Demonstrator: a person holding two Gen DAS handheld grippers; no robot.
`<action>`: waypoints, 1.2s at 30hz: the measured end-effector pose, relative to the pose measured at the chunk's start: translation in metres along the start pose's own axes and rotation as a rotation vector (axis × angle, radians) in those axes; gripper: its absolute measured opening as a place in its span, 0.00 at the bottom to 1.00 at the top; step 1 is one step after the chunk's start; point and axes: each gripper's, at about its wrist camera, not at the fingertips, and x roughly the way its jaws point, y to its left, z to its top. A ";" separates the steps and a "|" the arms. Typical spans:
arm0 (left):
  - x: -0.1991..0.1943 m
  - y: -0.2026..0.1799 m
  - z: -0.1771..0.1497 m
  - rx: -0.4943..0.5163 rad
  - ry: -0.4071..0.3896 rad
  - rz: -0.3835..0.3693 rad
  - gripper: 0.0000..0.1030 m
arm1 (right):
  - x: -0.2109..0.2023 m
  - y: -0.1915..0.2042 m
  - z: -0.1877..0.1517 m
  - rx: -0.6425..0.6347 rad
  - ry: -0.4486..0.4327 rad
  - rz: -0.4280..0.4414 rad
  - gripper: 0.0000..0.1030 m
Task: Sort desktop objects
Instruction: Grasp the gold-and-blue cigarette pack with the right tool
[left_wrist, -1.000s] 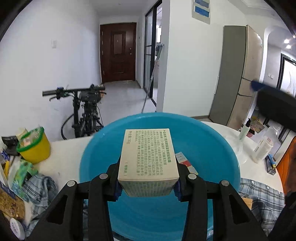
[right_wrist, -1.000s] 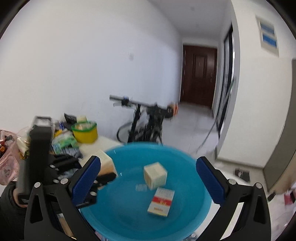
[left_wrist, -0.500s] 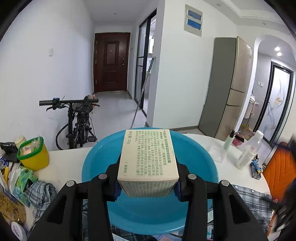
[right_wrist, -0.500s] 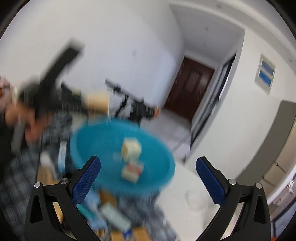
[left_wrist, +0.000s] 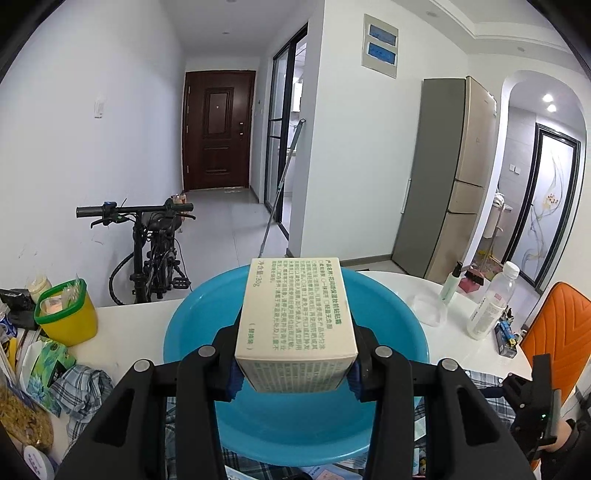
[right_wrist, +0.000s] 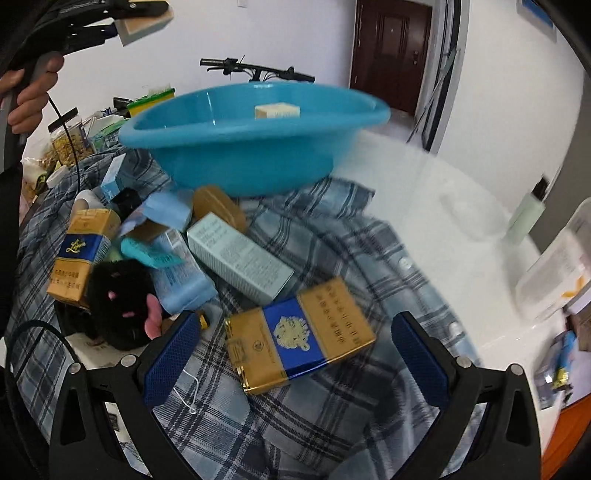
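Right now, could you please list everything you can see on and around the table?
Basin: one, blue, on the plaid cloth.
Cream box: one, clamped in the left gripper, above the basin.
Small cream box: one, inside the basin.
Gold-and-blue packs: two, one between the right gripper's open jaws, one further left.
Pale green carton: one, mid-cloth.
Black furry item: one, left of the gripper.
Yellow tub: one, green rim, table's left.
Bottles: two, table's right.
Bicycle: one, black, behind the table.
Right gripper: open, blue pads.
Hand: holds the left gripper's handle.
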 end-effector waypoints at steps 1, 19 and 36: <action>0.001 0.000 0.000 -0.001 0.003 0.003 0.44 | 0.004 0.000 -0.002 -0.001 0.009 -0.001 1.00; 0.018 0.008 -0.005 -0.012 0.033 0.026 0.44 | 0.012 -0.006 -0.013 0.043 0.032 -0.020 0.88; 0.013 0.020 -0.002 -0.033 0.015 0.046 0.44 | -0.064 0.025 0.096 -0.013 -0.253 -0.015 0.88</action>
